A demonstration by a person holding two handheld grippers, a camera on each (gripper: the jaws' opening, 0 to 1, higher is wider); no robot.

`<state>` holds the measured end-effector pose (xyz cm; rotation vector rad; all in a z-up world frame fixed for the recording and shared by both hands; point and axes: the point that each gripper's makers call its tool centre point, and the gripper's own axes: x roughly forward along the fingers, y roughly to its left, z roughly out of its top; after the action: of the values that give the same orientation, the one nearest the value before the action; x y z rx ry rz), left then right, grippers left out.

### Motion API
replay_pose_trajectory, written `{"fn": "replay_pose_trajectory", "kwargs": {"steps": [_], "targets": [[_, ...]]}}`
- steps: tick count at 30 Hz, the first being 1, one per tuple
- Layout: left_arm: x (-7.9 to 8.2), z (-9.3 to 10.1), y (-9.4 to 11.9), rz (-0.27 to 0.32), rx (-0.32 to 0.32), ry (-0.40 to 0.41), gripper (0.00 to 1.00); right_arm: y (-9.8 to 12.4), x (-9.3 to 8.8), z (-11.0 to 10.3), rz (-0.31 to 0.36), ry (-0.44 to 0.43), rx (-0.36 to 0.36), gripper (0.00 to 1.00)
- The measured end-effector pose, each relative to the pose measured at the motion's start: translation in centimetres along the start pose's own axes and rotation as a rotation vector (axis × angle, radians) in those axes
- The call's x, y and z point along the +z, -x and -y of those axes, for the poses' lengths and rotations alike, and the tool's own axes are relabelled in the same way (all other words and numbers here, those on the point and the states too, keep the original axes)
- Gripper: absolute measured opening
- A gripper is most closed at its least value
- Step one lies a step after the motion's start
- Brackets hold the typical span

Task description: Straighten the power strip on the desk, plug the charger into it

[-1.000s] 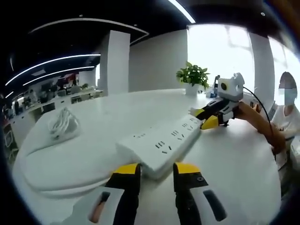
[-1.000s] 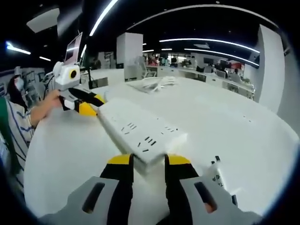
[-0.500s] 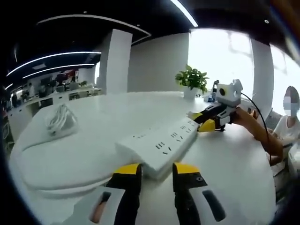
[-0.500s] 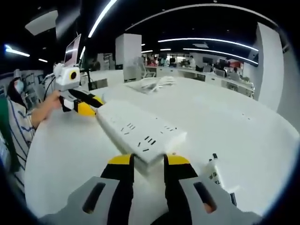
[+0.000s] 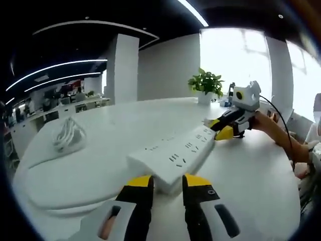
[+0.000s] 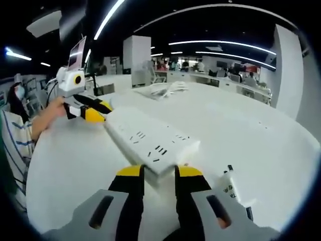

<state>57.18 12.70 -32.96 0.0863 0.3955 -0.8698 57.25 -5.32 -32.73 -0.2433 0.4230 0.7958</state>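
Strip (image 5: 173, 158): being gripped at both ends on the desk (image 5: 90, 165).
Left gripper (image 5: 167, 182): being held narrowly on the strip's end.
Right gripper (image 6: 153, 173): likewise.
Cable (image 5: 67, 135): lying at 10 o'clock.

The near end of the long white plastic power strip (image 5: 173, 159) sits hidden behind the left tongs (image 5: 166, 183) at lower centre. In the right gripper view, its near end lies behind the right tongs (image 6: 159, 173). Whether either pair touches it cannot be told. A small black-and-white object (image 6: 229, 185) at lower right is too blurred to identify.
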Motion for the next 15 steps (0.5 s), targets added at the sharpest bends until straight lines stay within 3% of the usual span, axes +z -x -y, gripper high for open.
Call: {"fn": "replay_pose_trajectory", "kwargs": {"steps": [15], "targets": [[0.18,-0.12,-0.60,0.003,0.017,-0.007,0.24,0.05,-0.43,-0.46,0.002,-0.003,-0.028,0.23]]}}
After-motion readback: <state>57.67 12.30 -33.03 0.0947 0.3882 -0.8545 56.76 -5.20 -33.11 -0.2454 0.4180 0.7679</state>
